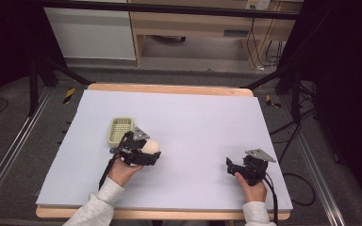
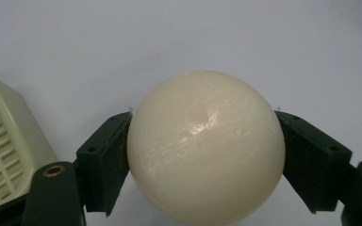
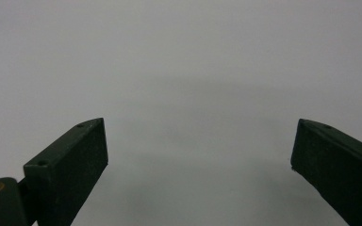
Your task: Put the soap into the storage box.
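Left gripper [image 2: 206, 155] jaws clamped around cream ball [image 2: 205, 147], beside basket [image 2: 2, 146].

The ball [image 2: 205, 148] looked smooth and waxy, cream with a soft gloss catching the light. Matt black plastic fingers [image 2: 104, 160] pressed against it. The basket [image 1: 120, 130] was pale slotted plastic. A matt, paper-like sheet covered the desk [image 1: 202, 132], bare wood showing at its edges.

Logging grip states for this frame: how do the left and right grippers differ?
The left gripper is shut on a cream ball; the right gripper is open with nothing between its jaws. The left sits beside the pale green basket; the right is over bare table. Both are hand-held, with black jaws.
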Available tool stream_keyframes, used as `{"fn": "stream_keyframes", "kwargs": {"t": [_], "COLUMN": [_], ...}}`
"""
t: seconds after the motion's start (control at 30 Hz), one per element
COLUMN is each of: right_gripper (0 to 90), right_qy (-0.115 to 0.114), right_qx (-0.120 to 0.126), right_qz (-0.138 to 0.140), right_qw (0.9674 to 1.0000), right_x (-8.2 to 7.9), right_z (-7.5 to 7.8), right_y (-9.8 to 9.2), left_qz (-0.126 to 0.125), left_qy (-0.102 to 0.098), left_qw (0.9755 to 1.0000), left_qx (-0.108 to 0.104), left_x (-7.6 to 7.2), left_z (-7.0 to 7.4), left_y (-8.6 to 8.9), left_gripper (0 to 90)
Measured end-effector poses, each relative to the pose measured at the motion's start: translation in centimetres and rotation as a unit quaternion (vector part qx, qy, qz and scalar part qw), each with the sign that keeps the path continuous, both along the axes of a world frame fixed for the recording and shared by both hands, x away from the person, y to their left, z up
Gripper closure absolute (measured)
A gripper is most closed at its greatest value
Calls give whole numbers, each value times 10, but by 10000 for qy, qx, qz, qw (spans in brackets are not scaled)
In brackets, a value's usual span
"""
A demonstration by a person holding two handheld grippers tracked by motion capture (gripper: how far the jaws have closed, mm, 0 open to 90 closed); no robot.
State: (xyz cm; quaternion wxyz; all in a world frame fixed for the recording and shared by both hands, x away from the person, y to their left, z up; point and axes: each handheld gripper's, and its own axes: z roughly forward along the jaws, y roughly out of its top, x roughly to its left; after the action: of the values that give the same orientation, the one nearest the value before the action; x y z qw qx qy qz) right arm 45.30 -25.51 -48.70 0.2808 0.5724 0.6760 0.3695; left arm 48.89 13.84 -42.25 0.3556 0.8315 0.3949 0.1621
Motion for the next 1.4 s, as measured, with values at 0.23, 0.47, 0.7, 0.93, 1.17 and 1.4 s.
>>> {"fn": "stream_keyframes", "kwargs": {"t": [0.23, 0.47, 0.7, 0.93, 1.17, 1.4], "right_gripper": [49, 49, 50, 49, 49, 49], "right_qy": [-1, -2, 0, 3, 8, 12], "right_qx": [-2, -9, -8, -6, -15, -28], "right_qz": [-2, 2, 1, 4, 4, 9], "right_qw": [10000, 10000, 10000, 10000, 10000, 10000], "right_x": [0, 0, 0, 0, 0, 0], "right_z": [0, 0, 0, 0, 0, 0], "right_y": [0, 0, 0, 0, 0, 0], "left_qz": [107, 178, 283, 390, 491, 685], "left_qy": [-34, -44, -85, -107, -110, -106], "left_qw": [9999, 9998, 9995, 9992, 9987, 9976], "left_qx": [-36, -39, -57, -46, -45, -53], "left_x": [1, 3, 6, 9, 13, 20], "left_z": [4, 7, 12, 15, 17, 18], "left_y": [10, 17, 27, 34, 42, 52], "left_gripper": [231, 231, 231, 231, 231, 231]}}
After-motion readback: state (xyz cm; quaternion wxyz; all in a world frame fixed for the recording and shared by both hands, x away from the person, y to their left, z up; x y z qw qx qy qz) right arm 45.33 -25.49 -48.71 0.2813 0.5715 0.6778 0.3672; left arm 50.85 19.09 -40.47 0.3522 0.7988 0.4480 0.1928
